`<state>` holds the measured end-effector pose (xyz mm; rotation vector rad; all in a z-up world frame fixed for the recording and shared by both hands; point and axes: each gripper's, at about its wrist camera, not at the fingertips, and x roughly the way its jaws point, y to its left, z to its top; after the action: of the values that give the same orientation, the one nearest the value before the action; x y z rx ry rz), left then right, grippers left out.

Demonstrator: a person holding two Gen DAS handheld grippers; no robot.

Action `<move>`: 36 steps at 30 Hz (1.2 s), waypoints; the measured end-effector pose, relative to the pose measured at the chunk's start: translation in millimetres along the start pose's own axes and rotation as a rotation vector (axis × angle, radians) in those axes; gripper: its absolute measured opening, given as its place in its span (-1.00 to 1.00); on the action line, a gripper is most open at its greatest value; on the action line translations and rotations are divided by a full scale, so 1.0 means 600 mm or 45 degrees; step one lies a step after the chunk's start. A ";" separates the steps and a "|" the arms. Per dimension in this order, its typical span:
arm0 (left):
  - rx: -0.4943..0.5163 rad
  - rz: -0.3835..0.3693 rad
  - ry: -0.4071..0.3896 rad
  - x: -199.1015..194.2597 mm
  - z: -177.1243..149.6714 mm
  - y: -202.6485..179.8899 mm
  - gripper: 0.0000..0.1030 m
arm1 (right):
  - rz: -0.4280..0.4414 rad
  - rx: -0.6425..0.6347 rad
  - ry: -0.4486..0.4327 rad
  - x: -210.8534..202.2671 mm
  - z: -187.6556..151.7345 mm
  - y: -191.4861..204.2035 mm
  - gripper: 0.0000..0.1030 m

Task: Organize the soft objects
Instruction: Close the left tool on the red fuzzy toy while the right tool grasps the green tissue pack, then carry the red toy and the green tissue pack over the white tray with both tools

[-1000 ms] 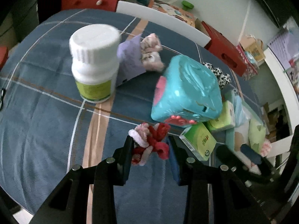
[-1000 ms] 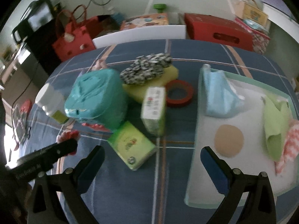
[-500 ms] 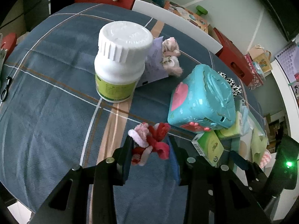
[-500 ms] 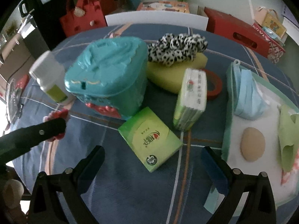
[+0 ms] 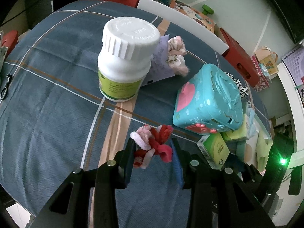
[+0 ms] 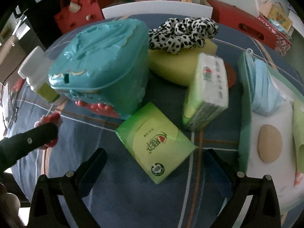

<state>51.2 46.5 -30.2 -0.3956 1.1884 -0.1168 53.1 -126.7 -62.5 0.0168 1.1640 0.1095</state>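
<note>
Clamping a red-pink scrunchie (image 5: 152,144), left tongs (image 5: 153,152); right tongs (image 6: 154,168) gape over illegible-logo green tissue pack (image 6: 154,142).

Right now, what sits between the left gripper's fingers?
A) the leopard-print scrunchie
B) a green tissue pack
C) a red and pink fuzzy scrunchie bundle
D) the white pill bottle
C: in the left wrist view the left gripper is closed on the red and pink scrunchie bundle, held off the blue plaid cloth.
</note>
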 end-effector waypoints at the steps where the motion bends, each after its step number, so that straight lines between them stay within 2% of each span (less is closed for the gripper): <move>1: 0.001 -0.001 0.001 0.000 0.000 -0.001 -0.26 | -0.001 0.000 -0.004 0.001 0.000 0.003 0.94; 4: 0.003 -0.003 0.003 0.002 0.000 -0.003 -0.26 | -0.020 0.004 -0.022 0.002 0.000 0.010 0.81; 9: 0.004 -0.002 0.004 0.002 0.000 -0.002 -0.26 | -0.011 0.007 -0.030 0.002 -0.001 0.009 0.69; 13: 0.006 -0.001 0.007 0.004 0.001 -0.005 -0.26 | -0.018 -0.005 -0.039 0.002 -0.002 0.009 0.38; 20: 0.007 0.003 0.009 0.007 0.001 -0.006 -0.26 | -0.005 -0.006 -0.041 -0.008 -0.006 0.005 0.30; 28: 0.004 -0.008 -0.009 0.002 0.003 -0.003 -0.26 | 0.043 -0.002 -0.038 -0.051 -0.022 -0.008 0.24; 36: 0.007 -0.017 -0.045 -0.016 0.001 0.000 -0.26 | 0.064 -0.009 -0.085 -0.086 -0.027 -0.014 0.20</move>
<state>48.2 49.5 -21.7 -0.3992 1.1507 -0.1239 18.9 -140.5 -22.2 0.0435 1.0968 0.1562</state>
